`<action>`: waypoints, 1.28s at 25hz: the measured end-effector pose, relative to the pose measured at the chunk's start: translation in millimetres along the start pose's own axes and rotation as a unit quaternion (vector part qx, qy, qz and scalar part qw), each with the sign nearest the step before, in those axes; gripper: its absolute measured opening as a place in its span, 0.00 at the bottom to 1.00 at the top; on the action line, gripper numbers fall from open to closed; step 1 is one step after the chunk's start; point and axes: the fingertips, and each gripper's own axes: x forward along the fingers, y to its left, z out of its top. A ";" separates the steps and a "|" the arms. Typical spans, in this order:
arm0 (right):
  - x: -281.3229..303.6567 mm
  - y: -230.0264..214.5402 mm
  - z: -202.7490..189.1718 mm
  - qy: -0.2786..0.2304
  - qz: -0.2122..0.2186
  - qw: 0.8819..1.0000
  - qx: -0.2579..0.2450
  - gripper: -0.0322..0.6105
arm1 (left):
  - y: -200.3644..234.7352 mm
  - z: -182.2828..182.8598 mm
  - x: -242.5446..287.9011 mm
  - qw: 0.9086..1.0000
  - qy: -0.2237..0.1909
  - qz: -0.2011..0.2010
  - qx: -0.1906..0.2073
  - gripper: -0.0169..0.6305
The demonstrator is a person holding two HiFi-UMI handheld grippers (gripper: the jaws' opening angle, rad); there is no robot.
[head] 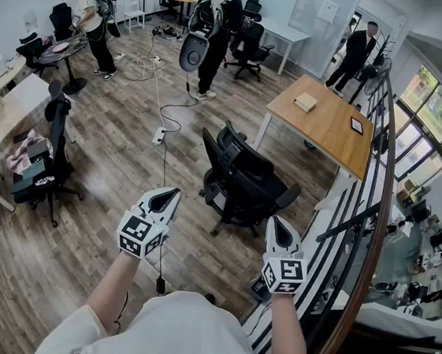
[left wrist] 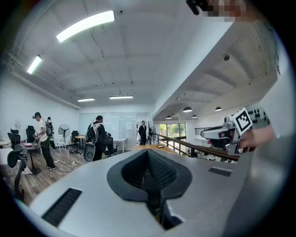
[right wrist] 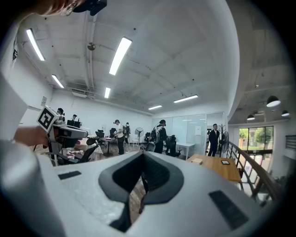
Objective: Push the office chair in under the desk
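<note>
The office chair (head: 244, 184) stands on the wood floor just ahead of both grippers, between them and the wooden desk (head: 332, 141). It is pulled well out from the desk. The desk lies beyond the chair, up and to the right in the head view, and its long near edge faces the chair, so the push has to go forward and to the right, square to that edge.

The left gripper (head: 168, 198) and the right gripper (head: 280, 227) are both held level and pointing forward. Each has its jaws closed together with nothing between them, and neither touches the chair. The right gripper sits nearer the chair, close to the armrest on that side. The left one is off to the chair's left, above the cable (head: 163, 146) that runs along the floor. My judgement is that closed tips against the chair's near side will do, and no grip is needed.

By count there is one chair at this desk and one such desk. Two small things lie on its top, a pale box (head: 305, 102) and a dark flat tablet (head: 356, 125). At least four more black chairs stand elsewhere in the room, and four other people stand further off. A railing (head: 363, 220) runs close on the right
</note>
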 end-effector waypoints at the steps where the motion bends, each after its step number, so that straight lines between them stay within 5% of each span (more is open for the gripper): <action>1: 1.0 0.3 -0.7 0.000 0.000 1.000 0.000 0.05 | 0.7 -1.7 0.6 1.000 0.001 -0.001 0.000 0.02; 23: 13.0 0.2 -16.9 0.024 -0.011 1.000 0.006 0.06 | 10.1 -20.2 13.1 1.000 0.016 -0.012 -0.017 0.02; 32: 13.6 12.9 -28.5 0.044 -0.011 0.999 0.003 0.15 | 12.6 -35.4 16.1 0.999 0.031 -0.035 -0.023 0.13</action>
